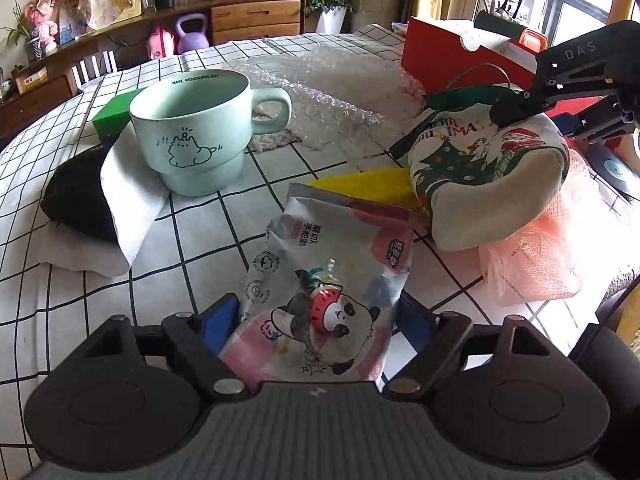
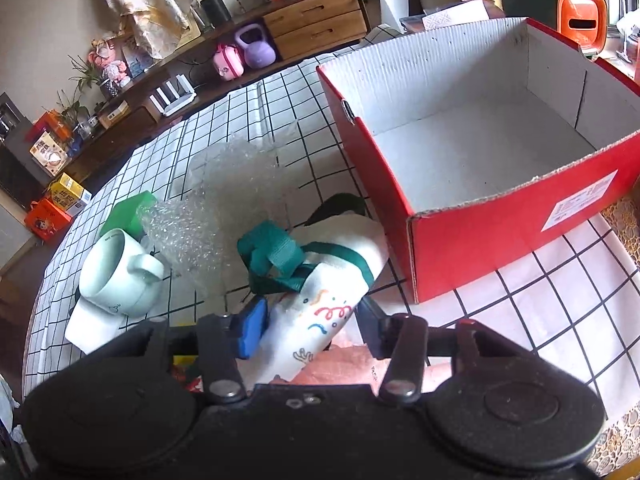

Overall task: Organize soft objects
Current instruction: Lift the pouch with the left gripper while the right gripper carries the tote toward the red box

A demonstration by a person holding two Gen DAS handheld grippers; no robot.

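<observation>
My left gripper [image 1: 316, 316] is shut on a soft tissue pack with a panda print [image 1: 328, 280], held just above the checked tablecloth. My right gripper [image 2: 312, 320] is shut on a white Christmas cloth bag with green straps [image 2: 320, 280]; the same bag shows in the left wrist view [image 1: 488, 176], with the right gripper [image 1: 532, 116] on its top. An open red cardboard box with a white inside [image 2: 480, 128] stands just right of the bag. A sheet of bubble wrap [image 2: 216, 200] and pink mesh [image 1: 532, 252] lie nearby.
A mint-green mug [image 1: 196, 136] stands on a white cloth beside a black soft item [image 1: 80, 200] and a green block [image 1: 112, 114]. A yellow cloth [image 1: 368, 184] lies under the bag. The table edge runs behind, with a wooden sideboard beyond.
</observation>
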